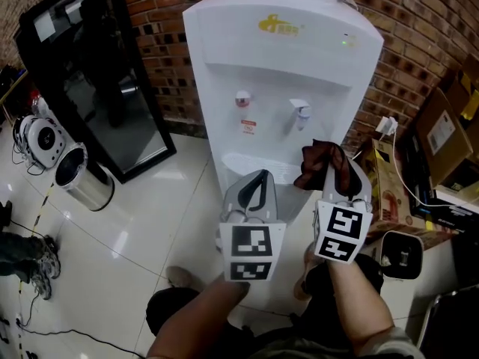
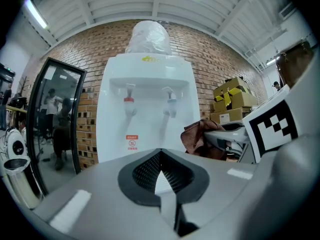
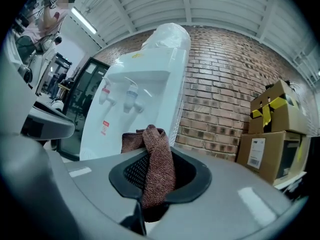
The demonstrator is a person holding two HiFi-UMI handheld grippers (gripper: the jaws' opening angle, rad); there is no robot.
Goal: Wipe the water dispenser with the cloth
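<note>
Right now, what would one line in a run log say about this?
right gripper: shut on cloth | left gripper: shut, empty | water dispenser: ahead, cloth not on it

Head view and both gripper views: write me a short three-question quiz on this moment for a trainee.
1. Which gripper holds the cloth?
2. True or false: the left gripper is shut with nothing between its jaws.
3. On the water dispenser, the tap nearer the head view's left edge is: A red, B green, C black.
Key: 1 the right gripper; 2 true; 3 A.
</note>
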